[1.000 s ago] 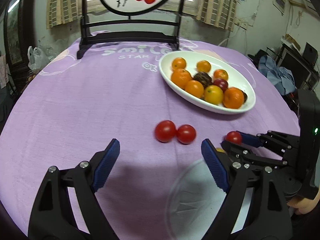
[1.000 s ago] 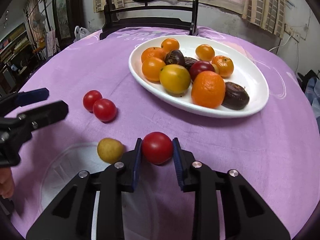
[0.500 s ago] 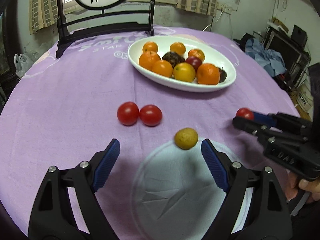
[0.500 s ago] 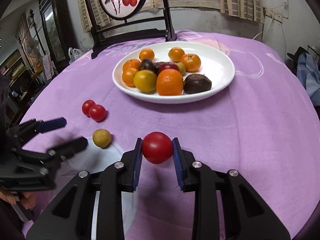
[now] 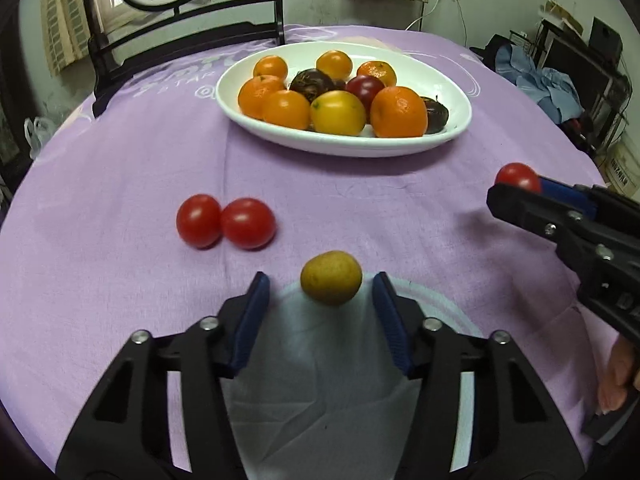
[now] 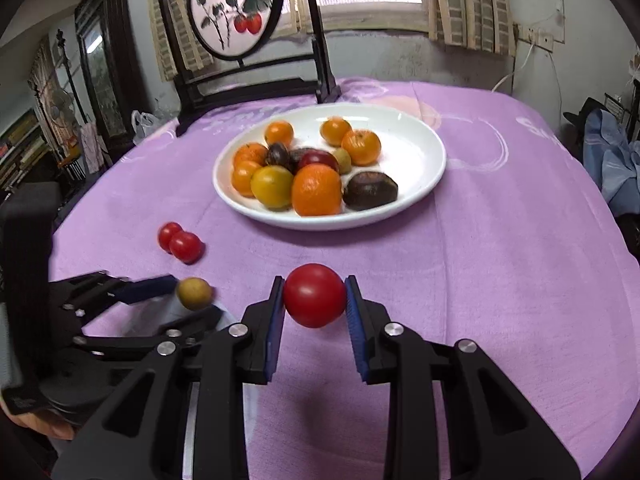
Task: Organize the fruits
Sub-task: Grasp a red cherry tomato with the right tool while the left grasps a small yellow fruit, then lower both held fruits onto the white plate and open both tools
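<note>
A small yellow-green fruit [image 5: 331, 278] lies on the purple cloth at the far rim of a clear round plate [image 5: 320, 380]. My left gripper [image 5: 320, 280] straddles it and its jaws are closing, with a narrow gap still showing on each side of the fruit. Off to the right, my right gripper [image 6: 315, 282] is shut on a red tomato [image 6: 315, 295] and holds it above the cloth. Two more red tomatoes [image 5: 226, 222] sit touching each other left of centre. A white oval plate [image 5: 344, 148] farther back holds several oranges and dark fruits.
A dark wooden chair [image 5: 180, 40] with a round painted panel stands behind the table's far edge. The table's round edge drops off on both sides, with clutter and blue cloth [image 5: 552, 88] on the right. A hand [image 5: 618, 376] grips the right tool.
The left gripper moved forward up to the yellow-green fruit and its jaws narrowed around it. The right gripper, still holding the tomato, rose and drew off to the right.
</note>
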The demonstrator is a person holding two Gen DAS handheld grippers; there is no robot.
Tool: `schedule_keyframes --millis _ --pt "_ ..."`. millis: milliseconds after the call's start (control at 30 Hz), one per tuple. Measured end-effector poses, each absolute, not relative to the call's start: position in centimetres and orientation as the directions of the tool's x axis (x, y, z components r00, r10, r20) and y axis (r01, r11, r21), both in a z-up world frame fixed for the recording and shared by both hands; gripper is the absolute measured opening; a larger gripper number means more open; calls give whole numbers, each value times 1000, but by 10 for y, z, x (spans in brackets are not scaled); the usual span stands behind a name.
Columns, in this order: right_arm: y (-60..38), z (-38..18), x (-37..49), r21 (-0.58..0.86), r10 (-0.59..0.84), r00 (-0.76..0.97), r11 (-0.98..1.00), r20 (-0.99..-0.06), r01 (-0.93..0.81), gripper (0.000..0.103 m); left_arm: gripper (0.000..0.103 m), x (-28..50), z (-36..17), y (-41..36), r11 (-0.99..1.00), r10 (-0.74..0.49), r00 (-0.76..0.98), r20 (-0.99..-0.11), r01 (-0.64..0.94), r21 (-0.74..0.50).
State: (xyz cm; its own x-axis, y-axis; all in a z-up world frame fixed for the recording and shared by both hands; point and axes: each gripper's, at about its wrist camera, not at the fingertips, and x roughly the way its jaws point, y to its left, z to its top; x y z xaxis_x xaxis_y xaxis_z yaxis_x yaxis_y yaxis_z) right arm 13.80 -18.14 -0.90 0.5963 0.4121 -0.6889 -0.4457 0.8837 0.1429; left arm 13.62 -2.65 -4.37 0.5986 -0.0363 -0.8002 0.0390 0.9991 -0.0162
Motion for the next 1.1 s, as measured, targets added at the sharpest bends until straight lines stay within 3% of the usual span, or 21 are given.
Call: schedule_keyframes --millis 67,100,567,700,1100 --pt "-180 -9 138 138 413 595 882 -690 -451 30 30 140 -43 -25 999 -40 602 -797 31 -26" --pt "-179 -9 138 139 413 593 881 -691 -452 30 29 141 -42 -24 999 -48 603 -797 32 -36" --pt "-181 -11 140 142 403 606 891 -686 -431 30 29 127 -6 -15 996 -89 633 -769 58 -67" --pt "-185 -1 140 171 428 633 888 -645 -426 30 29 134 7 -6 996 -86 651 -754 46 -73" --pt "-167 16 205 117 392 686 904 -613 -412 30 29 220 46 -3 996 -79 710 -700 34 -78"
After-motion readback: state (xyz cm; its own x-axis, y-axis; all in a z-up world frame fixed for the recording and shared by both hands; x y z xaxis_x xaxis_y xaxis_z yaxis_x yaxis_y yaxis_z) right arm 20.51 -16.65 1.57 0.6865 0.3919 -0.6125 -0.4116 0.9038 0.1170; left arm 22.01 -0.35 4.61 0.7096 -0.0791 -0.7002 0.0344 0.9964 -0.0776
